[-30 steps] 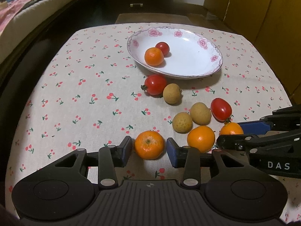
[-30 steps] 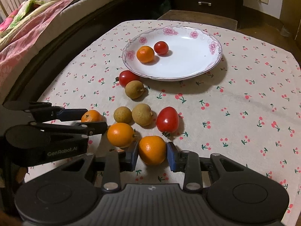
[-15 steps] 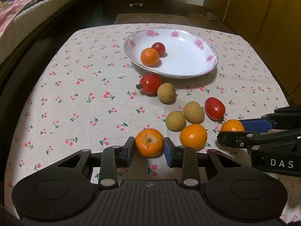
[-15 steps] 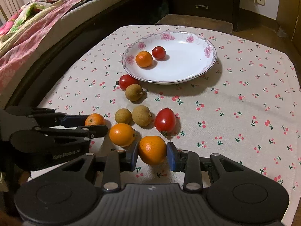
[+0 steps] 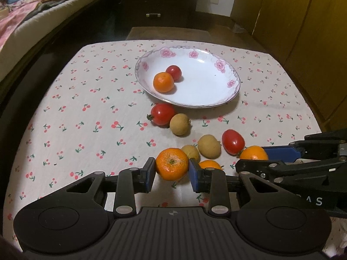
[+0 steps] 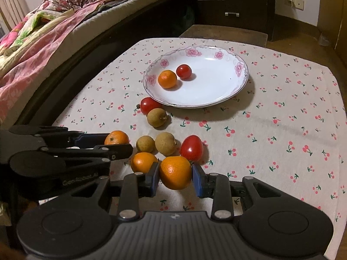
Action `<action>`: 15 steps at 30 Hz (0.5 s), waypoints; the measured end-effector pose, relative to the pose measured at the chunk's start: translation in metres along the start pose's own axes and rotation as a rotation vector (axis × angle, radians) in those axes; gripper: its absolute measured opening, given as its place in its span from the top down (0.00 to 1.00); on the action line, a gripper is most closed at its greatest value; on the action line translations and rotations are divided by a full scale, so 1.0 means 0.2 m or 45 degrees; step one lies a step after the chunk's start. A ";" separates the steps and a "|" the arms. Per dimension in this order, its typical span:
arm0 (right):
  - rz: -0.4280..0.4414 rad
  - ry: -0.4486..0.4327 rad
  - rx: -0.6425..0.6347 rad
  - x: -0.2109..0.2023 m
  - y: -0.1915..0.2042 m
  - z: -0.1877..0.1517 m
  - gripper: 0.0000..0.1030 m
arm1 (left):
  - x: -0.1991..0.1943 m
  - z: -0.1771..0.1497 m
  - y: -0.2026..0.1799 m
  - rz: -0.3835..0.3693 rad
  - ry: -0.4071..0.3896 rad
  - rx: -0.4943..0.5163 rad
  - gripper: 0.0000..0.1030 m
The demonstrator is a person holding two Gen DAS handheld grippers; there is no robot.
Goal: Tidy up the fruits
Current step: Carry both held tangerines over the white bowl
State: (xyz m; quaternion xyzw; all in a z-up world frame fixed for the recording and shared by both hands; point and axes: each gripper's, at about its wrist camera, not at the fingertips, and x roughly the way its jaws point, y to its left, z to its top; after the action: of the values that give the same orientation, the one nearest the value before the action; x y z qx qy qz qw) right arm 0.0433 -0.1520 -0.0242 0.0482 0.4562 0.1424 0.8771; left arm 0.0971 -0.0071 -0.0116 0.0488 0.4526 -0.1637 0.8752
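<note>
Currently your left tool is clamped on a small round orange tangerine, both blue pads pressed against its sides. Your right tool grips a second round orange tangerine in the same way, one pad on each side. Both fruits sit at the near edge of the cluster on the cherry-print tabletop.

Just beyond the tools lie a third loose tangerine, two tan round longans side by side, and an oval red tomato. Farther out, a round red tomato touches another tan longan near the rim of the white floral-rimmed plate.

The plate holds one tangerine and one small red tomato, touching each other at its left side.
</note>
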 end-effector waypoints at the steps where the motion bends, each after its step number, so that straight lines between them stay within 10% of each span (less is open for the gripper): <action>1: 0.003 -0.004 0.000 0.00 0.00 0.00 0.69 | 0.00 0.00 0.00 -0.001 -0.003 -0.001 0.60; 15: -0.002 -0.064 0.028 -0.04 -0.03 0.07 0.69 | -0.01 0.09 -0.04 -0.025 -0.049 -0.018 0.60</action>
State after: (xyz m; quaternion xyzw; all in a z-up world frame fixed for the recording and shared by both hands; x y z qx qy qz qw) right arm 0.0516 -0.1590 -0.0115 0.0610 0.4354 0.1353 0.8879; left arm 0.1064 -0.0177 0.0013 0.0352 0.4373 -0.1698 0.8824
